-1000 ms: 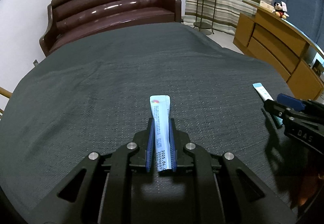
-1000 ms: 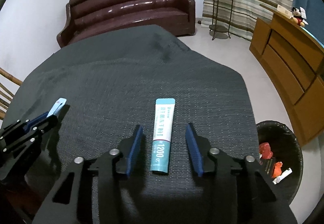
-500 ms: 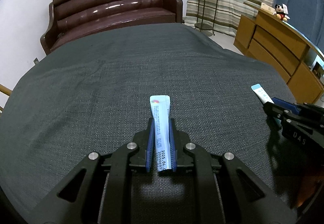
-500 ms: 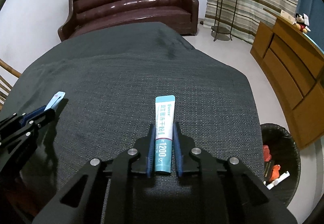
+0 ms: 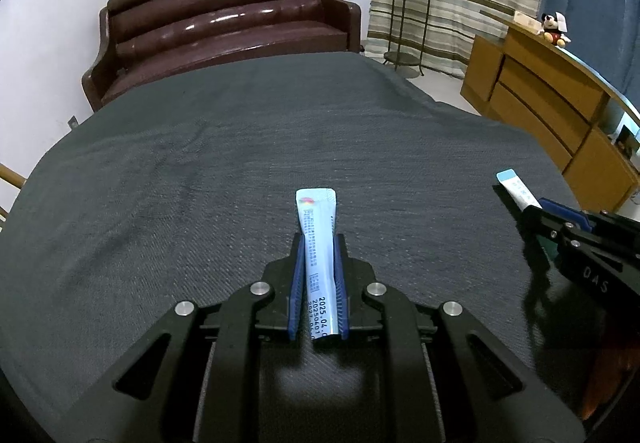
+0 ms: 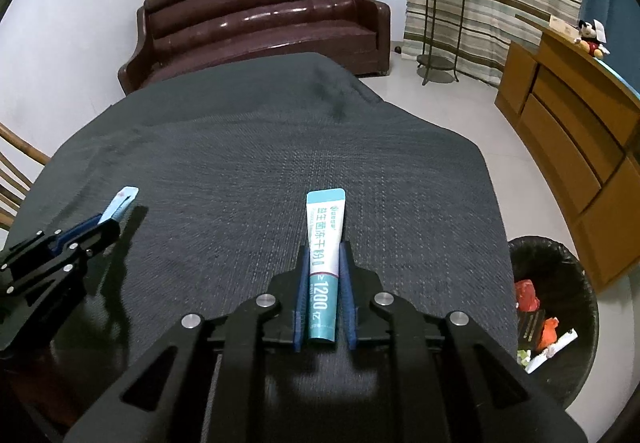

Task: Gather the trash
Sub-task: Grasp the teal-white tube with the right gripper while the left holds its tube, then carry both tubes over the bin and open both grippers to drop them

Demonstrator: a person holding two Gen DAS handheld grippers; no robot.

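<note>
My left gripper point(image 5: 319, 243) is shut on a pale blue sachet point(image 5: 317, 243) with printed dates, held above the dark grey cloth. My right gripper point(image 6: 325, 249) is shut on a teal and white sachet point(image 6: 324, 243) marked 1200, also lifted above the cloth. Each gripper shows in the other's view: the right one point(image 5: 538, 207) at the right with its sachet tip point(image 5: 514, 187) sticking out, the left one point(image 6: 108, 223) at the left with its sachet tip point(image 6: 120, 203). A black trash bin point(image 6: 556, 275) with wrappers inside stands on the floor at the right.
The table is covered by a dark grey cloth point(image 5: 240, 171). A brown leather sofa point(image 5: 224, 23) stands behind it. A wooden cabinet point(image 6: 580, 139) lines the right wall, with a plant stand point(image 6: 440, 23) by the striped curtain. A wooden chair point(image 6: 16, 171) is at the left.
My right gripper closed on the teal sachet, which lay between its open fingers a second ago, and lifted it. My left gripper kept hold of the blue sachet.
</note>
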